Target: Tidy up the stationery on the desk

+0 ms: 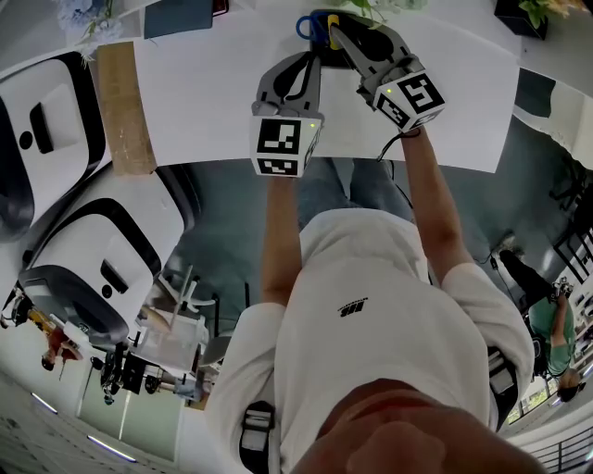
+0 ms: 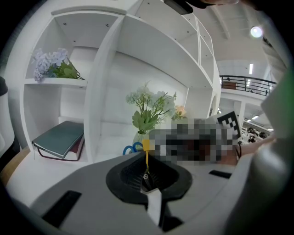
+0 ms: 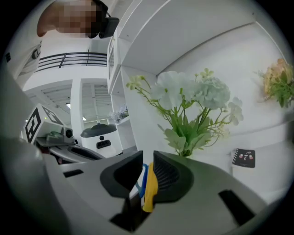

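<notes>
Both grippers are held close together over the far middle of the white desk (image 1: 213, 93). My right gripper (image 1: 335, 35) is shut on a pair of scissors (image 1: 309, 26) with blue and yellow handles; in the right gripper view the scissors (image 3: 149, 186) sit pinched between the dark pads of the right gripper (image 3: 147, 176). My left gripper (image 1: 310, 60) stands just left of it. In the left gripper view the left gripper (image 2: 147, 176) is shut on a thin pen-like stick (image 2: 147, 160) with a yellow end, which points up. A blue scissor handle (image 2: 132, 148) shows just beyond it.
White shelving stands behind the desk with stacked books (image 2: 62, 137), purple flowers (image 2: 53, 64) and a vase of pale flowers (image 2: 149, 110). A small black card (image 3: 244, 157) lies by the vase. A wooden board (image 1: 123, 106) lies at the desk's left end. White machines (image 1: 46, 130) stand beside it.
</notes>
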`<act>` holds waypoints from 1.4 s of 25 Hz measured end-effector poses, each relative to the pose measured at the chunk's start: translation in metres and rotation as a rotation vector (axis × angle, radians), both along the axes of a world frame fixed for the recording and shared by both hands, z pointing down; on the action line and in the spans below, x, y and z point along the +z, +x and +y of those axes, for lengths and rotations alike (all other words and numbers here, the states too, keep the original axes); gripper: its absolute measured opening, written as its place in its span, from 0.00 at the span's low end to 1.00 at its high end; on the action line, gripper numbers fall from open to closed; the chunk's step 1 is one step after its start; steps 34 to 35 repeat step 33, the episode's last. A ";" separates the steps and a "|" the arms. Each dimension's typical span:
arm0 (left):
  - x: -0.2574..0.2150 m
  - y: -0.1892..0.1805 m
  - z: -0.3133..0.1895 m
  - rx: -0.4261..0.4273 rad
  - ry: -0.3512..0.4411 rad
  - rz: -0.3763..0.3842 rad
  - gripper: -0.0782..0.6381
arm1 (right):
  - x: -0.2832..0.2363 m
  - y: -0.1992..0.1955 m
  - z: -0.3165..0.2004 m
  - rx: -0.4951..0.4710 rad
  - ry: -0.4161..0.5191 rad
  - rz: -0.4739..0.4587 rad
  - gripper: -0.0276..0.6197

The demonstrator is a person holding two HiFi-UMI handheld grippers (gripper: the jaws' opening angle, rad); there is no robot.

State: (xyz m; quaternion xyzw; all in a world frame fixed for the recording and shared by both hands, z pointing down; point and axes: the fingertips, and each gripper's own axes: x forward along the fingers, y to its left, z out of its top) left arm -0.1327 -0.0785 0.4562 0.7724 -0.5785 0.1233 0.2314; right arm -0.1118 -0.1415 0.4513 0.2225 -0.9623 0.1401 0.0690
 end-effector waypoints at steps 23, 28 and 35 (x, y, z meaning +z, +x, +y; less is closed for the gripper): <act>-0.042 -0.001 0.010 -0.010 0.089 -0.016 0.11 | -0.035 0.037 0.050 0.028 0.051 0.172 0.06; -0.045 0.001 0.014 0.005 0.091 -0.020 0.11 | -0.037 0.042 0.055 0.050 0.039 0.174 0.06; -0.044 0.006 0.018 0.019 0.085 -0.022 0.11 | -0.035 0.049 0.059 0.069 0.028 0.182 0.05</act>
